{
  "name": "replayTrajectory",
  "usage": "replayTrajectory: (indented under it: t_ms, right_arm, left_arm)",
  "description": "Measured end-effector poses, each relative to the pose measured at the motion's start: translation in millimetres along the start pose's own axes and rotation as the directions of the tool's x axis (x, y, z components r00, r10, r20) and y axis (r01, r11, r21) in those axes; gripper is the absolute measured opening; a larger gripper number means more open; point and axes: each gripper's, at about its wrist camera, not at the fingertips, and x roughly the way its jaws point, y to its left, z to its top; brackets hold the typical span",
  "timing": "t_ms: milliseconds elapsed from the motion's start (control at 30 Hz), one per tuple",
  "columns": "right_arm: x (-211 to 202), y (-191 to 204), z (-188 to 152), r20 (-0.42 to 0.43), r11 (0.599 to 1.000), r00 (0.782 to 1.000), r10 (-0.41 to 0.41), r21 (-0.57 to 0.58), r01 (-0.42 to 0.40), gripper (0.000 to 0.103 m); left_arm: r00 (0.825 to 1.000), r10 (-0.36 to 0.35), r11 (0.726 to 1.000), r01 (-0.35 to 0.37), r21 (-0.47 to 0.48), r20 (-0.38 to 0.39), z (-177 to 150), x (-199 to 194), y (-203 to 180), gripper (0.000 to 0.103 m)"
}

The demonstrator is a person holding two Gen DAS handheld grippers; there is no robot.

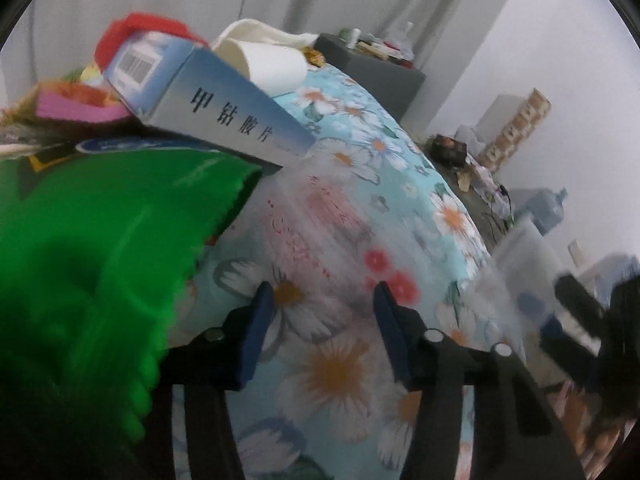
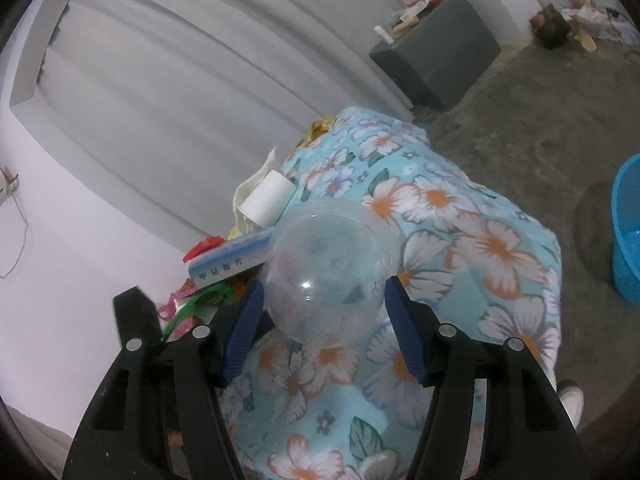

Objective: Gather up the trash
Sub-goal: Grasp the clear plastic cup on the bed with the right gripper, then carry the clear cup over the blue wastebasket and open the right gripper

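We saw a clear, glossy plastic cup (image 2: 332,272) on matt floral blue cloth (image 2: 460,248), beside a smooth blue-white cardboard box (image 1: 224,116).

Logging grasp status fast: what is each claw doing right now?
Left claw: open, holding nothing, over the floral cloth.
Right claw: open around the clear plastic cup, not clamped on it.
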Motion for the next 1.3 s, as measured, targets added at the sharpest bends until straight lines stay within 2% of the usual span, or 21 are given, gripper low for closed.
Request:
replayTrajectory:
  t_ms: [33, 133, 200, 300, 467, 567, 633, 733, 800, 833, 933, 1000, 1067, 1100, 1167, 1267, 1300]
  right_arm:
    - [-2.4, -1.5, -0.1, 0.005, 1.000, 1.000, 0.002, 0.001, -0.002, 0.058]
    - [-13.2, -4.4, -1.0, 0.028, 1.000, 1.000, -0.001, -0.004, 0.001, 0.058]
    - [-22.2, -8.8, -1.4, 0.046, 1.000, 0.999, 0.005, -0.001, -0.005, 0.058]
    - [-34.4, -17.7, -0.5, 0.076, 1.000, 0.997, 0.015, 0.019, -0.016, 0.058]
    - [-58.7, -33.9, 6.8, 0.145, 0.998, 0.989, 0.021, 0.054, -0.029, 0.058]
    - [-74.6, -45.8, 13.2, 0.198, 0.997, 0.980, 0.001, 0.074, -0.016, 0.058]
    - [-90.2, -63.5, 18.2, 0.246, 0.993, 0.968, -0.052, 0.117, 0.023, 0.058]
    - [-112.3, -95.5, 21.4, 0.304, 0.976, 0.944, -0.129, 0.206, 0.067, 0.058]
    - [-125.3, -120.1, 22.9, 0.333, 0.956, 0.922, -0.196, 0.272, 0.105, 0.058]
    - [-125.3, -120.1, 22.9, 0.333, 0.956, 0.922, -0.196, 0.272, 0.105, 0.058]
    - [-136.9, -163.6, 24.6, 0.340, 0.909, 0.894, -0.292, 0.390, 0.148, 0.058]
    - [-137.8, -190.9, 25.5, 0.327, 0.872, 0.880, -0.346, 0.457, 0.174, 0.058]
    - [-135.0, -223.8, 24.0, 0.304, 0.827, 0.862, -0.406, 0.525, 0.204, 0.058]
    - [-133.2, -240.2, 24.7, 0.291, 0.804, 0.854, -0.430, 0.553, 0.216, 0.058]
    - [-129.5, -263.6, 26.3, 0.275, 0.771, 0.841, -0.466, 0.593, 0.233, 0.059]
    - [-117.8, -301.0, 31.7, 0.235, 0.722, 0.826, -0.512, 0.638, 0.266, 0.063]
    - [-116.5, -312.7, 33.3, 0.223, 0.709, 0.822, -0.524, 0.649, 0.276, 0.070]
  left_arm:
    - [1.000, 0.026, 1.000, -0.026, 0.000, 0.009, 1.2, 3.2, -1.9, 0.037]
    - [0.998, 0.044, 0.999, -0.045, 0.021, 0.034, -1.4, -0.3, -8.6, 0.013]
    - [0.998, 0.051, 0.997, -0.054, 0.049, 0.048, -3.1, -3.1, -15.5, 0.004]
    - [0.996, 0.053, 0.992, -0.061, 0.110, 0.078, -9.2, -14.1, -30.1, 0.000]
    - [0.992, 0.028, 0.976, -0.055, 0.211, 0.126, -15.4, -34.9, -59.0, 0.000]
    - [0.988, -0.028, 0.957, -0.017, 0.290, 0.152, -13.1, -46.5, -88.2, 0.000]
    - [0.985, -0.078, 0.940, 0.022, 0.340, 0.153, -8.1, -49.0, -110.8, 0.000]
    - [0.982, -0.156, 0.907, 0.098, 0.409, 0.111, 3.3, -43.0, -151.6, 0.000]
    - [0.977, -0.205, 0.891, 0.163, 0.424, 0.054, 13.1, -30.2, -178.0, 0.000]
    - [0.972, -0.234, 0.875, 0.204, 0.439, 0.015, 19.6, -18.1, -197.4, 0.000]
    - [0.963, -0.254, 0.836, 0.264, 0.481, -0.087, 29.5, 22.4, -247.2, 0.000]
    - [0.953, -0.238, 0.812, 0.300, 0.500, -0.185, 28.9, 55.6, -280.8, 0.000]
    - [0.934, -0.207, 0.786, 0.336, 0.519, -0.292, 27.2, 102.5, -317.4, 0.000]
    - [0.933, -0.187, 0.777, 0.331, 0.536, -0.307, 25.9, 119.0, -329.0, 0.000]
    - [0.939, -0.134, 0.718, 0.312, 0.623, -0.316, 14.7, 156.4, -364.3, 0.000]
    - [0.937, -0.112, 0.676, 0.316, 0.666, -0.330, -0.1, 197.3, -395.9, 0.000]
    - [0.942, -0.102, 0.662, 0.305, 0.684, -0.321, -5.3, 214.1, -405.7, 0.003]
